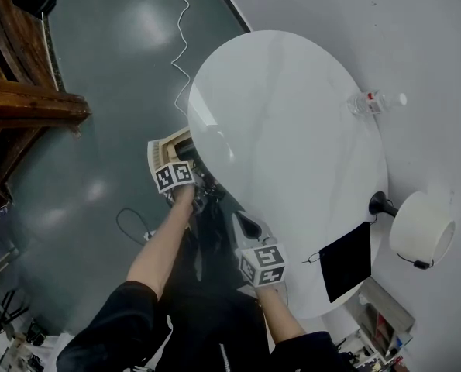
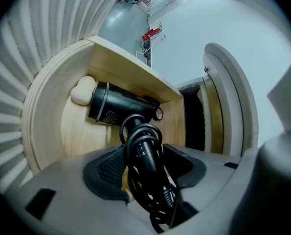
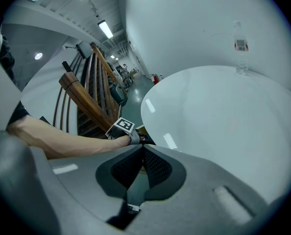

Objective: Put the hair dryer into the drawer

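Under the left edge of the round white surface (image 1: pixel 292 130) the wooden drawer (image 2: pixel 77 136) stands open, and the black hair dryer (image 2: pixel 121 109) has its barrel inside, just beside a cream pad (image 2: pixel 83 89). Nearly done, I'd say: letting go and shutting are left. The left gripper (image 2: pixel 145 164) has its jaws clamped on the cord-wrapped handle, while the right gripper (image 3: pixel 141 165) hovers nearer, jaws closed on nothing.

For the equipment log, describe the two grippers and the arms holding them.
The left gripper and right gripper look alike: broad grey plastic bodies, each with two jaws lined with black textured pads. Each carries a white cube printed with black square markers. The person wears black sleeves that end near the elbows, leaving the forearms bare.
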